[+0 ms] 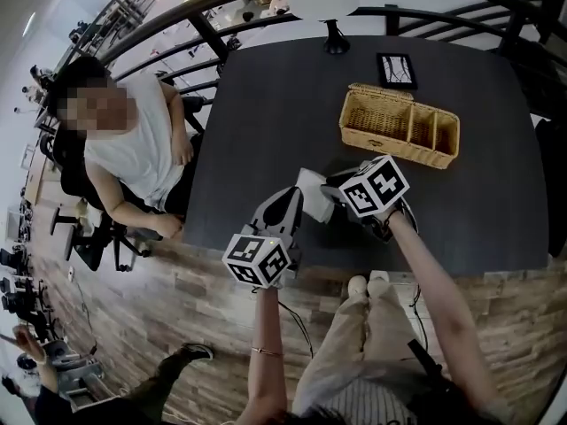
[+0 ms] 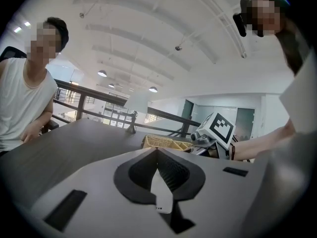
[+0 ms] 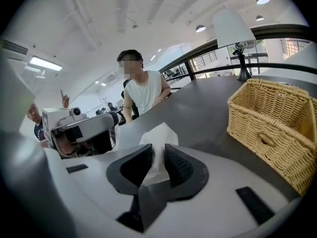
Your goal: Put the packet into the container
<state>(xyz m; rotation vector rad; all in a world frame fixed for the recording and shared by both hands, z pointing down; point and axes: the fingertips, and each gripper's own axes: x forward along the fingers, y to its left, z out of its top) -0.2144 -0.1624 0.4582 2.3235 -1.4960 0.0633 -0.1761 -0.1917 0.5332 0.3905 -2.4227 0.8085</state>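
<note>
The white packet (image 1: 312,193) sits low over the front of the dark desk (image 1: 266,122), stretched between both grippers, apparently so it can pass from one to the other before going to the wicker basket (image 1: 400,151), which stands well apart behind. The left gripper (image 1: 291,204) is closed, with a thin white edge pinched between its jaws. The right gripper (image 1: 335,195) stands part-way closed, pads pressing the packet's other end.

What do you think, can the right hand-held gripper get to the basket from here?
Probably yes. The right hand-held gripper, holding the white packet, faces bare tabletop up to the wicker basket; nothing stands between them.
</note>
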